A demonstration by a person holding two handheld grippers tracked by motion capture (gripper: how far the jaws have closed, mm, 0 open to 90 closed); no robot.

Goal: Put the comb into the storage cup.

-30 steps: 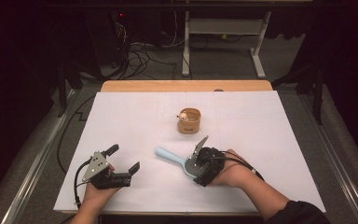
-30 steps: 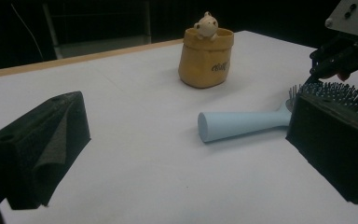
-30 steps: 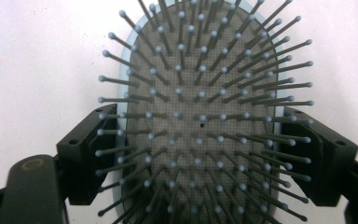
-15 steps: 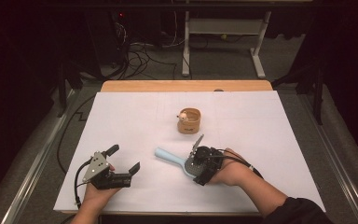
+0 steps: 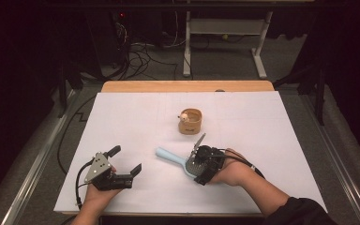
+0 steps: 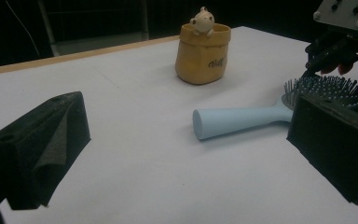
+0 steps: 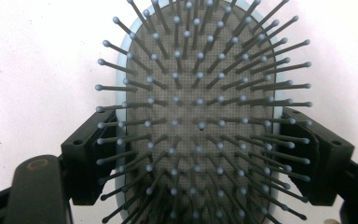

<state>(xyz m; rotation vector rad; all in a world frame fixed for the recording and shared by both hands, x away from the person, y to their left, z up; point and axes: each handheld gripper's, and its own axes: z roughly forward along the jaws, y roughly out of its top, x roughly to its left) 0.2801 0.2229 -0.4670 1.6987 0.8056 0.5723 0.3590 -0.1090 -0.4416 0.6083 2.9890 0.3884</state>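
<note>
Since a second ago my right gripper (image 5: 198,158) has closed its 2 jaws onto the hairbrush (image 5: 180,161) head.

High view: that head is hidden beneath it, near the table's (image 5: 262,140) front edge; open room beyond.

Left gripper (image 6: 186,154) view: wide, empty.

Right gripper view: brush cut off below.

L gripper (image 5: 124,161): low near front edge, fingers (image 6: 42,140) spread wide, nothing between. R gripper (image 5: 198,157): angled down, fingers (image 7: 86,158) clamped on both sides of its load; forearm enters from bottom right.
</note>
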